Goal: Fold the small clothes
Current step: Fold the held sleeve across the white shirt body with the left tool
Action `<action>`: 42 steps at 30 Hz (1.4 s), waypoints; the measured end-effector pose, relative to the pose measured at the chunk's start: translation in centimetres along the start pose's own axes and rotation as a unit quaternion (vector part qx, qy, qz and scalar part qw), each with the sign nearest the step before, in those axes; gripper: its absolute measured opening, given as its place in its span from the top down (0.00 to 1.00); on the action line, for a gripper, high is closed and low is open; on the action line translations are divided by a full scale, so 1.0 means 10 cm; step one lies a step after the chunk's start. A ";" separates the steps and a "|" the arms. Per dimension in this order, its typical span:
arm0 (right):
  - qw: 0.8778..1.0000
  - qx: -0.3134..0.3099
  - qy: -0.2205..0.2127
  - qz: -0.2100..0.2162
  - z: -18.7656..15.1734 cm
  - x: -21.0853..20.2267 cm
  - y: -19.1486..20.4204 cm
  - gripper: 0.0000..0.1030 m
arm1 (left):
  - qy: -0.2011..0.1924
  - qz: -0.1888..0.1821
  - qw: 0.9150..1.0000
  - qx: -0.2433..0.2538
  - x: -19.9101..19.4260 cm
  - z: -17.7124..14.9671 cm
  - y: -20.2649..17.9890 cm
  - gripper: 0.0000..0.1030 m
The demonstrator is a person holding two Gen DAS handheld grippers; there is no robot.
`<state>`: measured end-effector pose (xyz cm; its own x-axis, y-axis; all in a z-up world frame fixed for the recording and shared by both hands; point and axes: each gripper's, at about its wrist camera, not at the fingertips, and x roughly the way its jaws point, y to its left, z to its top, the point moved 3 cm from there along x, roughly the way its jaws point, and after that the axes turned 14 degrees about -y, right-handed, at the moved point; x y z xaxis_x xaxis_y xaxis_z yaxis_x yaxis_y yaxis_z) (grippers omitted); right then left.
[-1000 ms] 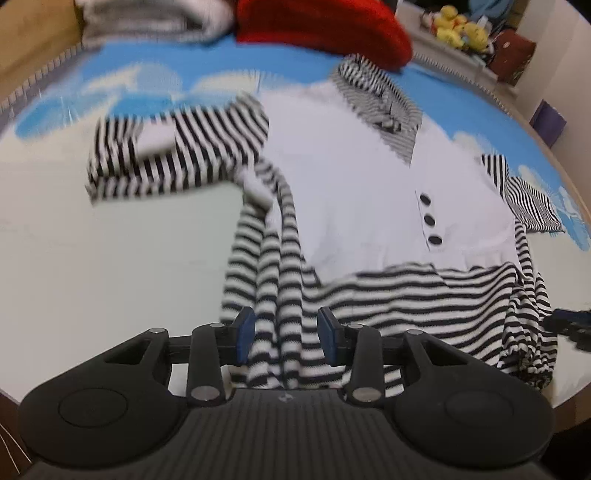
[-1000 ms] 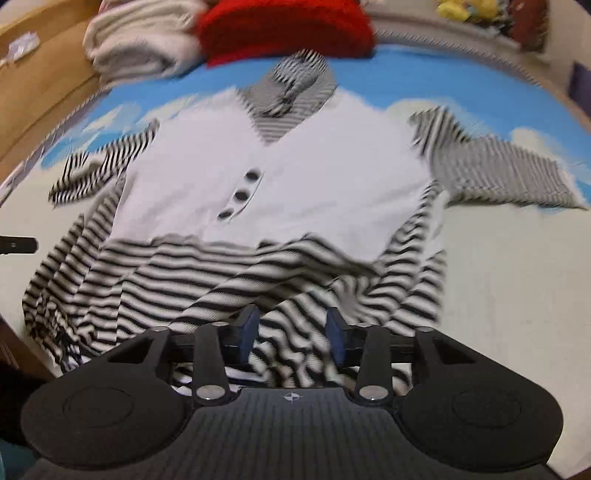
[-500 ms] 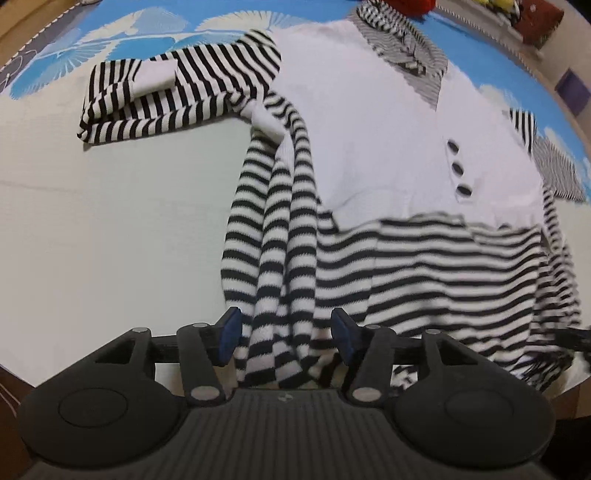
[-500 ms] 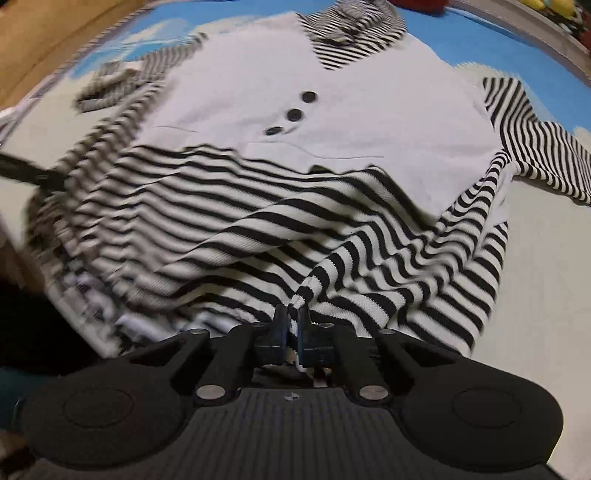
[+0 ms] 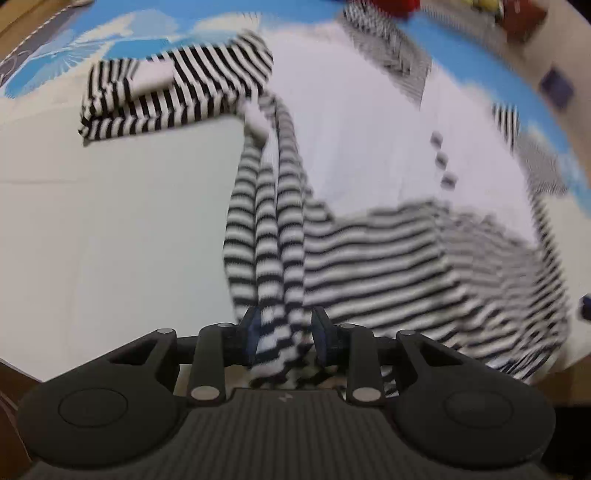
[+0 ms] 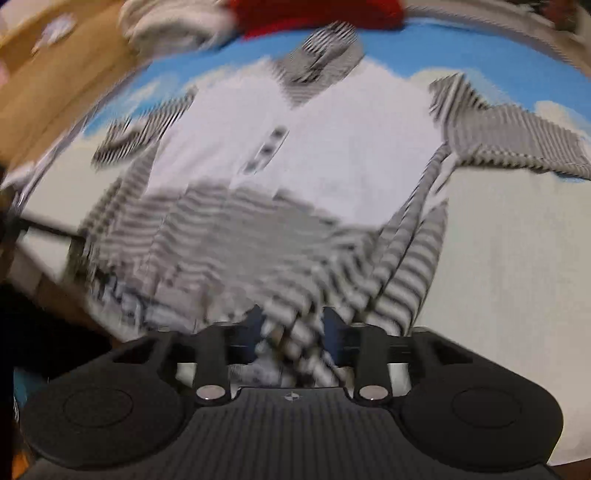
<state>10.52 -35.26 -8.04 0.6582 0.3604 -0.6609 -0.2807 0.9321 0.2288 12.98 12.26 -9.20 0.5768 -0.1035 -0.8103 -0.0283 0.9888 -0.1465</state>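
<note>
Blurred view. Right gripper (image 6: 291, 332) opening, striped hem bunched between fingers (image 6: 332, 328). Top (image 6: 332, 155) spread on bed (image 6: 517, 258); red cloth (image 6: 317, 14) beyond.

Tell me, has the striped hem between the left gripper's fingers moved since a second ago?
Yes. The hem has bunched inward between the closing left gripper, lifting off the mat.

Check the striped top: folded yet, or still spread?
Mostly spread. The striped top lies body open, buttons up, sleeves out; only its hem bunches up between the left tongs.
</note>
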 end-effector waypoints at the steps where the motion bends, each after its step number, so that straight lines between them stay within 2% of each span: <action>1: 1.000 -0.007 0.007 -0.014 -0.01 0.07 -0.01 0.59 | 0.011 0.006 1.000 0.002 0.04 -0.01 0.00 0.68; 2: 0.999 -0.015 0.025 -0.025 -0.05 0.16 -0.02 0.59 | 0.039 0.028 0.999 0.015 0.14 -0.05 -0.01 0.67; 4: 0.991 -0.039 0.107 -0.064 -0.24 0.40 -0.06 0.59 | 0.084 0.054 0.994 0.050 0.30 -0.16 -0.09 0.67; 5: 0.983 -0.057 0.148 -0.091 -0.35 0.50 -0.09 0.59 | 0.085 0.051 0.993 0.067 0.32 -0.15 -0.14 0.67; 6: 0.979 -0.068 0.157 -0.111 -0.36 0.53 -0.10 0.59 | 0.079 0.047 0.993 0.072 0.30 -0.12 -0.18 0.67; 8: 0.983 -0.068 0.126 -0.115 -0.25 0.48 -0.08 0.59 | 0.048 0.033 0.998 0.038 0.19 0.00 -0.17 0.63; 10: 0.990 -0.060 0.067 -0.108 -0.05 0.34 -0.04 0.59 | -0.014 0.025 1.000 0.004 0.01 0.19 -0.12 0.55; 14: 0.989 -0.061 -0.046 -0.124 0.27 0.10 0.07 0.59 | -0.114 0.066 0.991 0.008 -0.13 0.56 -0.02 0.56; 18: 0.987 -0.040 -0.109 -0.110 0.70 0.07 0.18 0.59 | -0.159 0.091 0.983 0.002 0.08 1.00 0.19 0.66; 20: 0.985 -0.036 -0.136 -0.103 0.95 0.11 0.29 0.59 | -0.176 0.109 0.978 -0.003 0.21 1.22 0.32 0.67; 24: 0.978 -0.056 -0.185 -0.076 1.46 0.36 0.56 0.59 | -0.185 0.147 0.972 -0.005 0.51 1.38 0.61 0.67; 27: 0.975 -0.078 -0.197 -0.068 1.67 0.69 0.66 0.59 | -0.168 0.164 0.972 -0.010 0.72 1.45 0.83 0.66; 29: 0.975 -0.072 -0.195 -0.073 1.64 0.91 0.64 0.59 | -0.169 0.172 0.970 -0.007 0.78 1.48 0.94 0.63; 33: 0.990 -0.016 -0.116 -0.078 1.53 1.40 0.56 0.59 | -0.162 0.180 0.970 0.020 1.01 1.54 1.06 0.60; 35: 0.993 0.007 -0.105 -0.061 1.55 1.51 0.53 0.60 | -0.168 0.179 0.969 0.033 1.13 1.59 1.10 0.49; 37: 0.993 0.007 -0.103 -0.061 1.58 1.59 0.52 0.64 | -0.172 0.178 0.968 0.042 1.22 1.65 1.10 0.39; 38: 0.993 0.007 -0.102 -0.067 1.57 1.61 0.50 0.70 | -0.174 0.177 0.968 0.045 1.27 1.67 1.09 0.37; 39: 0.993 0.013 -0.099 -0.068 1.59 1.65 0.47 0.76 | -0.173 0.175 0.968 0.047 1.31 1.69 1.08 0.36; 42: 0.994 0.042 -0.090 -0.055 1.62 1.78 0.45 0.85 | -0.154 0.183 0.969 0.069 1.48 1.71 1.04 0.35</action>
<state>32.28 -24.09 -7.22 0.7978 0.2502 -0.5485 -0.1468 0.9630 0.2258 35.20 22.86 -13.03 0.7662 0.2719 -0.5822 -0.1791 0.9605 0.2128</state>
